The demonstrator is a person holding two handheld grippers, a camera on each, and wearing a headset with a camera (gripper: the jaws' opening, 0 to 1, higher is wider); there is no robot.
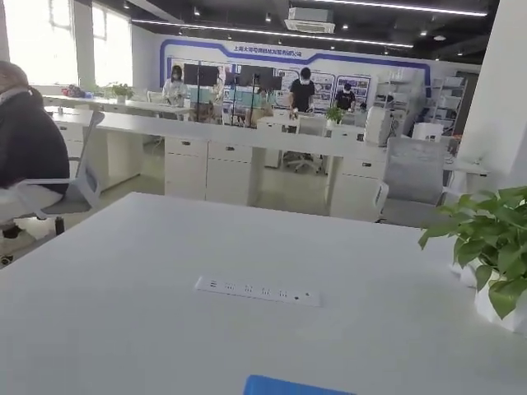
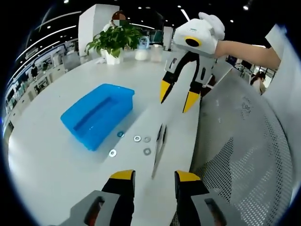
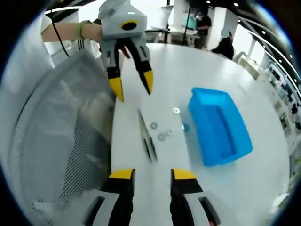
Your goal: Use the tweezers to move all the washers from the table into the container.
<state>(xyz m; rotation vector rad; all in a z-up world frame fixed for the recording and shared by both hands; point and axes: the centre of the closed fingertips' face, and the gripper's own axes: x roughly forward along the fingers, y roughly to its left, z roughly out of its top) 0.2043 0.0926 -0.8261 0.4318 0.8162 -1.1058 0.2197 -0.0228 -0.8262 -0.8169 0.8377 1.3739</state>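
Potted plant point(image 1: 492, 239), power strip point(image 1: 257, 290) beyond container point(image 1: 288, 385)

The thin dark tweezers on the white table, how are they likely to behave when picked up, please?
The thin dark tweezers lie flat on the smooth white table, so they may slide when nudged. They look slender, so probably light, and may pivot if gripped off-centre.

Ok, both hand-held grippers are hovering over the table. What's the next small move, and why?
Probably lower the right hand-held gripper onto the tweezers and close on them. They lie untouched on the table, just ahead of its open jaws, and the washers sit loose beside the blue container, so nothing can be moved until the tweezers are in hand.
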